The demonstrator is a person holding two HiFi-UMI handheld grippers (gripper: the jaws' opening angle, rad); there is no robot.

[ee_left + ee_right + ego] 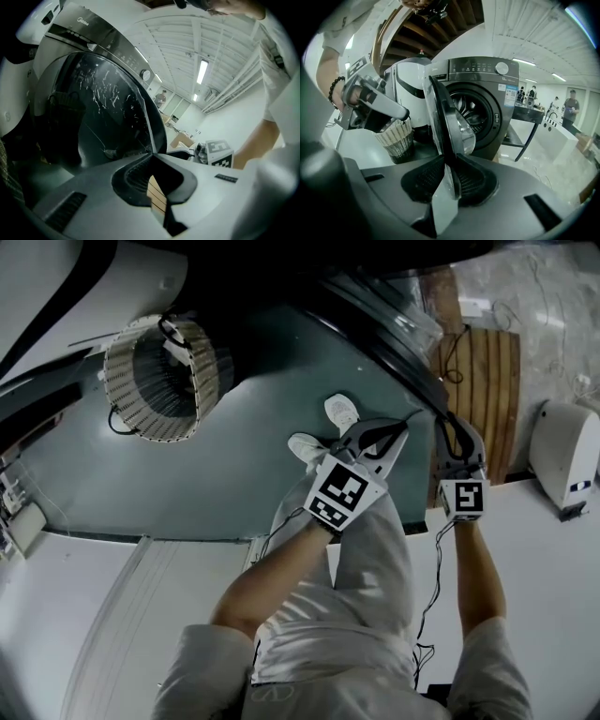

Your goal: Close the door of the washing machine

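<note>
Right gripper view has my right gripper's (449, 158) fingers spread, with the free rim of the door (446, 112) standing upright between them. Each tip lies close against the rim, but I cannot see that either pad presses on it. My left gripper's (153, 155) fingers are pressed together with nothing between them. Their joined tip is just beside the door's outer face, and I cannot tell whether it touches.

The door is round, with a thick dark frame. It hangs from the left edge of the washing machine's (487, 98) front and is swung well out, so I see it almost edge-on. On its inner side a clear glass bowl (465, 129) bulges toward the open drum mouth (474, 115). From my left gripper's side the door's window looks near black, with pale scratchy glints across it.

The washing machine is dark grey. A control strip runs along its top edge, with a round dial (502, 68) at the right corner. The ribbed drum shows inside the mouth.

Left of the machine's front stands a white appliance (408, 86), and a pale woven basket (396, 138) sits on the grey-green floor (234, 465) before it. From the head view both grippers reach side by side to the door's dark rim.
</note>
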